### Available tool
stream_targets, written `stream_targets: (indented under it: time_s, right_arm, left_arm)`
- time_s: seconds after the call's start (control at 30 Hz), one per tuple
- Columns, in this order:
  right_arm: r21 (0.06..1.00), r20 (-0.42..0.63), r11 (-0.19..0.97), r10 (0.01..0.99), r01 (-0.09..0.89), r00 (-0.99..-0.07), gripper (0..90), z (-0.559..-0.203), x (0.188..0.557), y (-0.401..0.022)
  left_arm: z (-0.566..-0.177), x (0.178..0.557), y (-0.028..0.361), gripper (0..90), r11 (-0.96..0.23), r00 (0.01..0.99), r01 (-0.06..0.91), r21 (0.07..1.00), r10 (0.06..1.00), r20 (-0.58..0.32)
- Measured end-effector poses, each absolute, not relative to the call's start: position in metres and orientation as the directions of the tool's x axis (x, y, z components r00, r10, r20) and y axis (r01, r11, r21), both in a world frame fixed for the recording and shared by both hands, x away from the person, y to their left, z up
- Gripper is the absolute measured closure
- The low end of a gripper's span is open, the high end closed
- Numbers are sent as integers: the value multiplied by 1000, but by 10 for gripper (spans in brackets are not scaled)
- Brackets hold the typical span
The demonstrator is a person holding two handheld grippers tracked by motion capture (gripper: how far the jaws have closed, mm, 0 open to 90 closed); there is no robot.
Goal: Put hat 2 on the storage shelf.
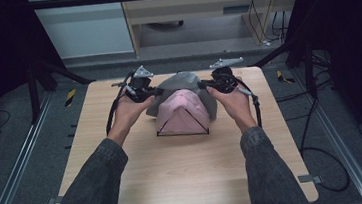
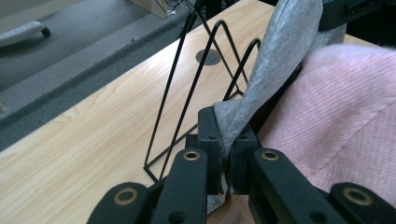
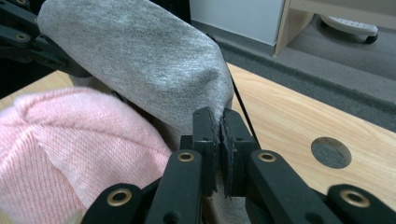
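A grey knitted cloth [image 1: 179, 82] hangs stretched between my two grippers, over the back of a black wire rack [image 1: 182, 132]. A pink knitted cloth [image 1: 182, 112] is draped over the rack's front. My left gripper [image 1: 155, 91] is shut on the grey cloth's [image 2: 280, 51] left edge; the fabric is pinched between its pads [image 2: 208, 135]. The rack's wire triangles [image 2: 196, 79] stand just beyond it. My right gripper [image 1: 204, 84] is shut on the cloth's right edge [image 3: 149, 60], with the pink cloth [image 3: 60, 144] below to the left.
The rack stands mid-table on a light wooden tabletop [image 1: 186, 182], which has a round cable hole [image 3: 330, 152] near the far edge. Grey floor, a black frame and cables surround the table. A wooden cabinet [image 1: 200, 9] stands behind.
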State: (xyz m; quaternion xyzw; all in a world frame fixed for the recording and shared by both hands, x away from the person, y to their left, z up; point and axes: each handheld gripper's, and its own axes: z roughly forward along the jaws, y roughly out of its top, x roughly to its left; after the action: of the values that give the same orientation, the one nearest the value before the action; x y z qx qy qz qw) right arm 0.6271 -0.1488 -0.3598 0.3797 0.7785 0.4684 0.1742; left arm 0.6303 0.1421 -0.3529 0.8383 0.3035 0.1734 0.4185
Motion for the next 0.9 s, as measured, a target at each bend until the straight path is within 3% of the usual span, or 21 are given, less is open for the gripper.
stream_targets:
  time_s: [0.9]
  right_arm:
    - [851,102,271,754,449,-649,858,-379,621,-146]
  left_arm:
    - [-371,628,145,862,-462,747,392,795,665,17]
